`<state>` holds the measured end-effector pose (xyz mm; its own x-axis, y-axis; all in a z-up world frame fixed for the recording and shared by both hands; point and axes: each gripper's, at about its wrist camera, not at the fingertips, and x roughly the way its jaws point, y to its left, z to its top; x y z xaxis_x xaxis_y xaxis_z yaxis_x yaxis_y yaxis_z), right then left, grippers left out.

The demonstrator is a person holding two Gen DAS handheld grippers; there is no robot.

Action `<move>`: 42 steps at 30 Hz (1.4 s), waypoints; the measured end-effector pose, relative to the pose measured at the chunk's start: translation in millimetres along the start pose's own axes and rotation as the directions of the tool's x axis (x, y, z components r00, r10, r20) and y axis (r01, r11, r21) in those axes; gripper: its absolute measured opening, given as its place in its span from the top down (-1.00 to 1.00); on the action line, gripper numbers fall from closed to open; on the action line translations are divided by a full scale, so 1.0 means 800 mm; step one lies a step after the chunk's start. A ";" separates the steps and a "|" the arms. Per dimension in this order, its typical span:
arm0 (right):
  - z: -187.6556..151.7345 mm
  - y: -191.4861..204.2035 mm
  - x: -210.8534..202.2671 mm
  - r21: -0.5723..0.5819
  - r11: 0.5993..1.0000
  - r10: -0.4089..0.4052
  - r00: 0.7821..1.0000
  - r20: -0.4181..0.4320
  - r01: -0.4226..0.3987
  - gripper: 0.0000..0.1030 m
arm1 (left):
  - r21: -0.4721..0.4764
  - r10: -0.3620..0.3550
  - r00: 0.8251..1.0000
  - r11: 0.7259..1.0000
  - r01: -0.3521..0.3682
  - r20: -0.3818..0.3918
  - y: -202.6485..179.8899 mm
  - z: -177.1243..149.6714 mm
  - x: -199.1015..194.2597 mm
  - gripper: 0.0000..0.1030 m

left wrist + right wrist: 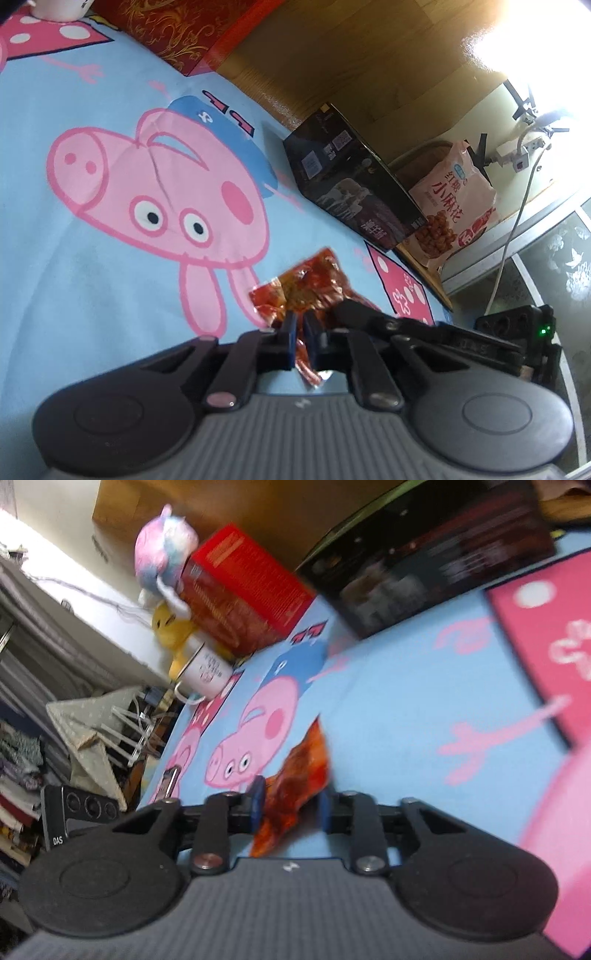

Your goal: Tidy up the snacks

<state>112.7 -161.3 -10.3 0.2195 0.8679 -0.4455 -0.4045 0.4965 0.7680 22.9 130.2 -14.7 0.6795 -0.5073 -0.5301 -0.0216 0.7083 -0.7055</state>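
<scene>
A crumpled red-orange snack packet lies low over the blue cartoon-pig cloth. My left gripper is shut on its near end, blue pads pinching the foil. The black fingers of my right gripper reach in from the right, beside the packet. In the blurred right wrist view the same packet sits between the pads of my right gripper. The jaws stand a little apart there, and the foil looks loose in the gap rather than pressed.
A black box and a pink snack bag stand at the cloth's far edge. A red box, a white mug, plush toys and a phone sit along the other side.
</scene>
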 end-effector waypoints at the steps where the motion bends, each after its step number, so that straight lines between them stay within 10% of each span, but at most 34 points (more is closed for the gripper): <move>1: -0.001 0.001 0.003 -0.002 1.000 0.003 1.000 0.010 -0.003 0.65 | -0.006 -0.008 1.000 1.000 0.008 0.004 0.002 0.001 -0.003 0.79; 3: 0.001 -0.006 -0.002 0.035 0.998 0.048 0.999 0.025 -0.049 0.69 | -0.006 -0.030 0.999 1.000 0.030 0.029 0.002 0.002 -0.015 0.05; 6: 0.004 -0.025 -0.022 0.142 0.983 0.107 0.990 0.088 -0.119 0.69 | 0.001 -0.040 0.997 0.999 0.040 0.068 -0.008 0.008 -0.025 -0.53; 8: 0.007 -0.032 -0.032 0.173 0.970 0.151 0.980 0.128 -0.172 0.69 | 0.007 -0.085 0.995 0.996 0.085 0.054 -0.021 0.019 -0.014 -0.46; 11: 0.019 -0.033 -0.042 0.197 0.950 0.213 0.964 0.158 -0.242 0.69 | 0.024 -0.141 0.990 0.990 0.141 0.000 -0.045 0.039 0.020 0.41; 19: 0.134 -0.023 -0.073 0.073 0.992 0.083 0.958 0.276 -0.107 0.67 | 0.217 -0.096 0.995 0.971 0.098 -0.016 -0.144 0.148 0.108 0.45; 26: 0.204 -0.017 -0.043 -0.084 0.961 -0.232 0.934 0.270 0.263 0.43 | 0.316 0.120 0.991 0.939 -0.134 0.061 -0.169 0.185 0.170 0.33; 32: 0.146 -0.019 -0.109 -0.057 0.963 -0.210 0.864 0.457 0.264 0.36 | 0.374 0.153 0.973 0.904 -0.208 0.172 -0.181 0.147 0.125 0.30; 42: -0.027 -0.010 -0.155 0.019 0.938 -0.312 0.815 0.488 0.347 0.15 | 0.471 0.296 0.909 0.783 -0.407 0.294 -0.214 0.023 0.052 -0.29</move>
<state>69.9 -272.8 29.0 0.7386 0.5583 -0.3780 -0.2862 0.7672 0.5740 68.7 -2.8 92.5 0.8270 -0.1071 -0.5520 0.0516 0.9920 -0.1151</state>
